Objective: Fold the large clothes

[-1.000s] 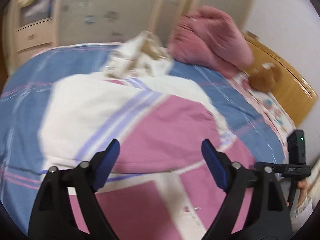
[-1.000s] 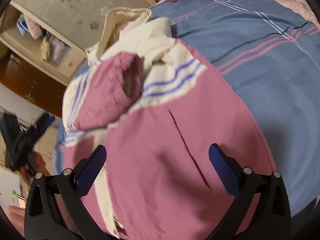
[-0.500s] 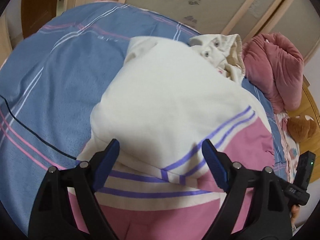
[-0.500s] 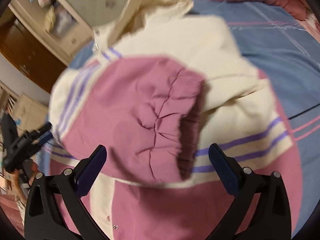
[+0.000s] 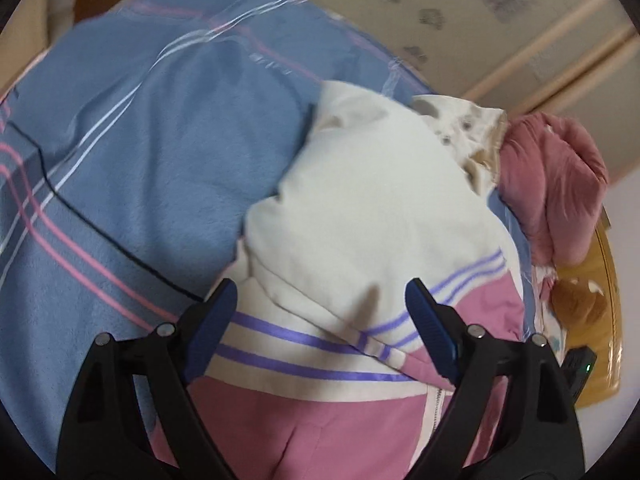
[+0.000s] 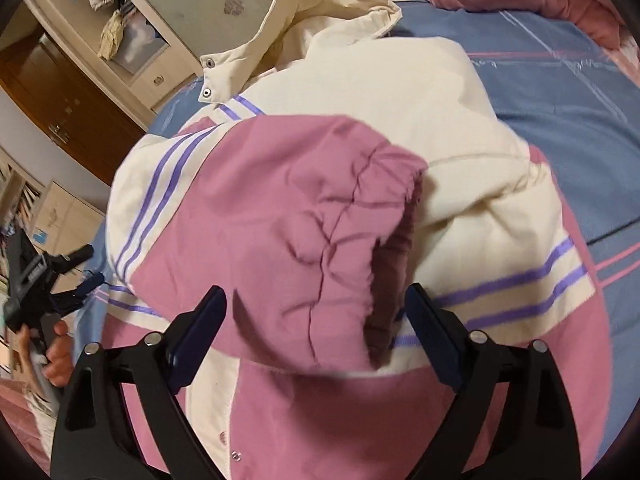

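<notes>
Pink cuff (image 6: 320, 248) between closing right claw (image 6: 316, 312) pads, ungripped; left claw (image 5: 322, 308) apart above jacket (image 5: 372, 216).

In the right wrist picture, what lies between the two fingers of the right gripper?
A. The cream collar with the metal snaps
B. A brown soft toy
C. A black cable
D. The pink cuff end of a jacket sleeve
D: the pink sleeve cuff of the jacket lies folded across the body and fills the space between the fingers of the right gripper, while the collar with snaps lies far up near the top of the jacket.
</notes>
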